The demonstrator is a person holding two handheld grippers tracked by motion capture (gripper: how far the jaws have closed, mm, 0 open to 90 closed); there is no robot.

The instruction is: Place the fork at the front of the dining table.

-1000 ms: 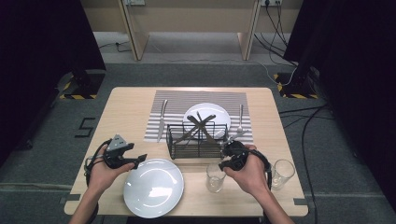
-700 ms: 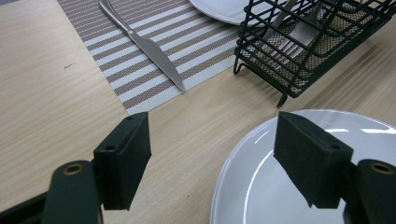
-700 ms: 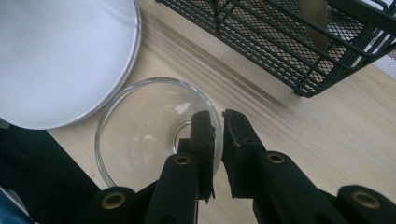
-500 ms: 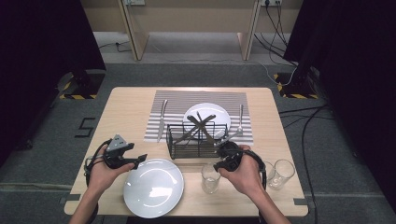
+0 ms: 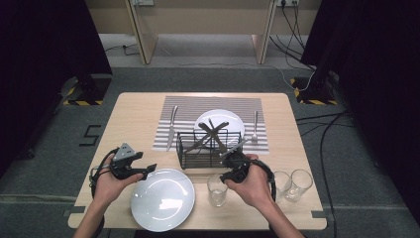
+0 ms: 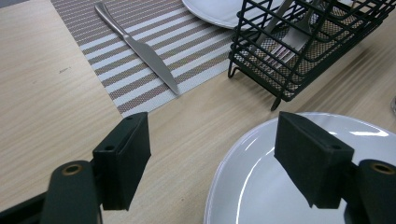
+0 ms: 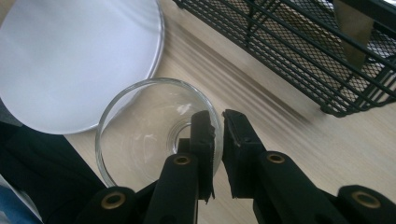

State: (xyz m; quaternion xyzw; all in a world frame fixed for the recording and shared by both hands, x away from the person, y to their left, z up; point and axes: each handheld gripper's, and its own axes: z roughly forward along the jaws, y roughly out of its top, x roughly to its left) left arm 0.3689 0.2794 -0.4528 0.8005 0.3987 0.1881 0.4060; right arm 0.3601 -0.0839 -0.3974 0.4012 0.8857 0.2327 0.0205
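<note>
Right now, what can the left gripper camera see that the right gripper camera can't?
The left gripper view alone has the knife lying on the striped placemat, with the left gripper open above the table. The right gripper view alone has the clear glass, whose rim the right gripper pinches, one jaw inside and one outside. Both take in the black wire basket and the near white plate on the wooden table.
</note>
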